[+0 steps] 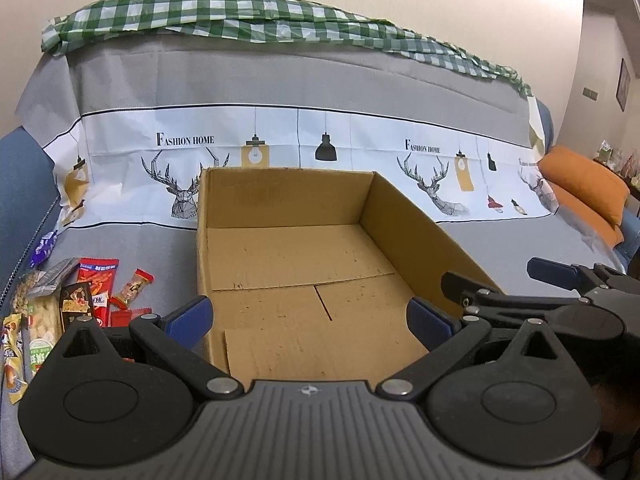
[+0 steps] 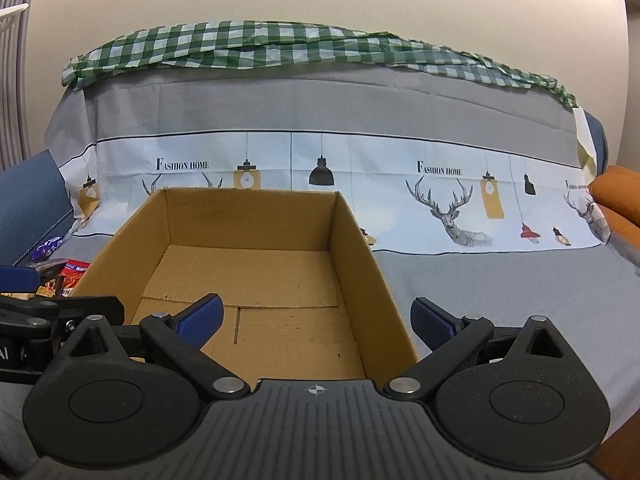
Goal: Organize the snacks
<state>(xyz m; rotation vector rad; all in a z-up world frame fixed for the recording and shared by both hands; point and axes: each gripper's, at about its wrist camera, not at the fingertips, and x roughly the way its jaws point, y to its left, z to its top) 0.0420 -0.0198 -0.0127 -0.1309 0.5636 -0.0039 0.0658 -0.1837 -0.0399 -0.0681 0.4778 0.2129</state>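
An open, empty cardboard box [image 1: 296, 256] sits on the grey-covered sofa seat; it also shows in the right wrist view [image 2: 248, 276]. A pile of snack packets [image 1: 80, 296] in red, green and yellow wrappers lies left of the box; its edge shows in the right wrist view [image 2: 64, 276]. My left gripper [image 1: 308, 316] is open and empty over the box's near edge. My right gripper [image 2: 316, 320] is open and empty, straddling the box's right wall. The right gripper also shows at the right of the left wrist view [image 1: 520, 280].
A purple packet [image 1: 44, 250] lies apart at the far left by the blue sofa arm. An orange cushion [image 1: 584, 196] rests at the sofa's right end. A printed cover [image 2: 360, 196] and a green checked cloth [image 2: 280, 48] drape the backrest.
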